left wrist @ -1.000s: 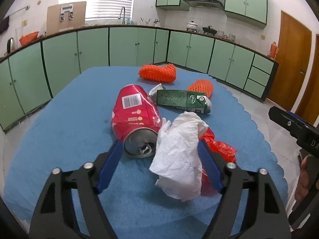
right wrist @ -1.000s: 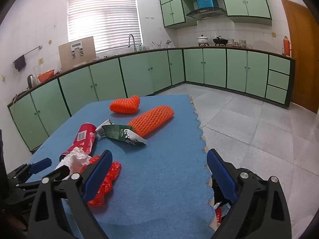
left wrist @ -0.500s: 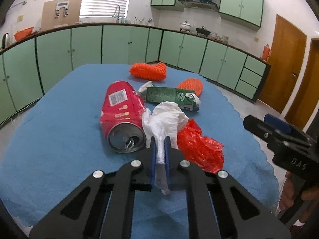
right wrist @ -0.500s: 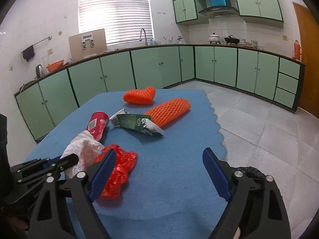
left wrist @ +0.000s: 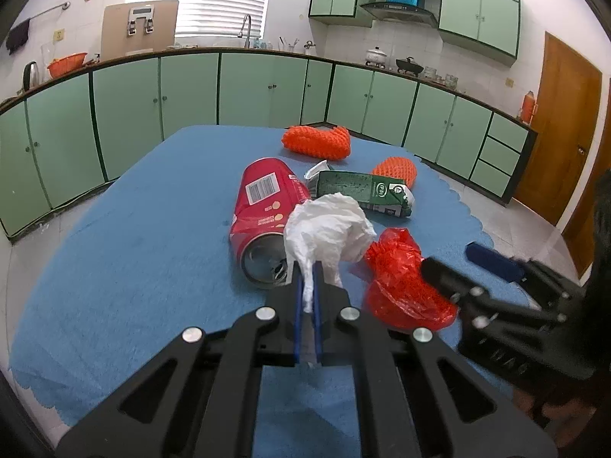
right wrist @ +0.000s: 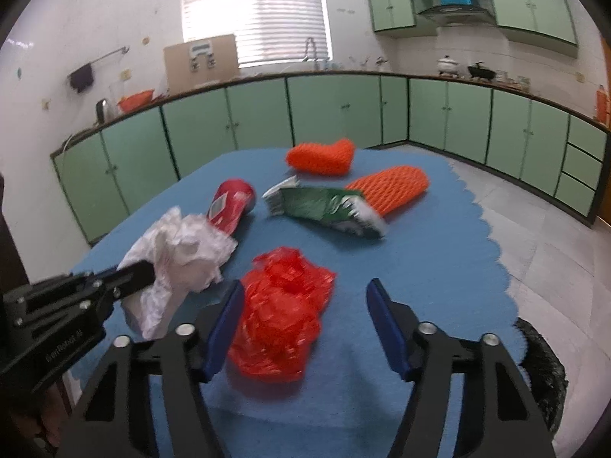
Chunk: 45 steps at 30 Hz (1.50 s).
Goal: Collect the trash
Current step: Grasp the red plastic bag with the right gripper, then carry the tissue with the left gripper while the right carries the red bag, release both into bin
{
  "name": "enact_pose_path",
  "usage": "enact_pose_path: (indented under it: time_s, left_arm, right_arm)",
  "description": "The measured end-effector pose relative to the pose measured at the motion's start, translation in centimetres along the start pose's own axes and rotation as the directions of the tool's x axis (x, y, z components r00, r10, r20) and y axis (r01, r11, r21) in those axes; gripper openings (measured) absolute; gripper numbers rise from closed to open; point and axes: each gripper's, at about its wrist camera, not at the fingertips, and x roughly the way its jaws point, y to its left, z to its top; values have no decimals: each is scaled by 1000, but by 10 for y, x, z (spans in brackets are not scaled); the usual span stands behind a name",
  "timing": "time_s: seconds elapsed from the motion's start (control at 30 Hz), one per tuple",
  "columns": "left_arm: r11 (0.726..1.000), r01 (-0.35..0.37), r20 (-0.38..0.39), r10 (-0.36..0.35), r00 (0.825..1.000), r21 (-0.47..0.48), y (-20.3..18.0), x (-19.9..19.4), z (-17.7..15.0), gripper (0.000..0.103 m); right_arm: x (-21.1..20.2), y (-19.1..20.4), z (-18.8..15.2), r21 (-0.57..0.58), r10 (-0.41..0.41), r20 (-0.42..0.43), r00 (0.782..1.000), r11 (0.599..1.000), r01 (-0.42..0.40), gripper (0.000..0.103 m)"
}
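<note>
My left gripper [left wrist: 307,286] is shut on a crumpled white tissue [left wrist: 328,229] and holds it above the blue tablecloth [left wrist: 133,252]; the tissue also shows in the right wrist view [right wrist: 183,252]. My right gripper [right wrist: 305,320] is open, its fingers on either side of a crumpled red plastic bag [right wrist: 282,305], which also shows in the left wrist view [left wrist: 401,278]. A crushed red can [left wrist: 263,213] lies left of the tissue. A green carton [left wrist: 362,191] lies behind it.
Two orange foam nets [right wrist: 320,156] [right wrist: 389,191] lie at the far side of the table. The tablecloth's scalloped right edge [right wrist: 492,229] drops to a tiled floor. A black bag rim [right wrist: 538,362] shows at lower right. Green cabinets line the walls.
My left gripper closed on the white tissue and lifted it. My right gripper moved in from the right and now straddles the red plastic bag.
</note>
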Motion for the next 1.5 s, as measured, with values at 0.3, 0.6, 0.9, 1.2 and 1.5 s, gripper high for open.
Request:
enact_pose_path:
  time_s: [0.3, 0.6, 0.9, 1.2, 1.5]
  left_arm:
    - [1000, 3, -21, -3, 1000, 8, -2, 9, -4, 3]
    - [1000, 15, -17, -15, 1000, 11, -6, 9, 0, 3]
    - [999, 40, 30, -41, 999, 31, -17, -1, 15, 3]
    - [990, 116, 55, -121, 991, 80, -52, 3, 35, 3]
    - [958, 252, 58, -262, 963, 134, -113, 18, 51, 3]
  right_arm:
    - [5, 8, -6, -53, 20, -18, 1000, 998, -21, 9]
    - [-19, 0, 11, -52, 12, 60, 998, 999, -9, 5]
    - [-41, -28, 28, -5, -34, 94, 995, 999, 34, 4]
    - [-71, -67, 38, 42, -121, 133, 984, 992, 116, 4]
    - [-105, -121, 37, 116, -261, 156, 953, 963, 245, 4]
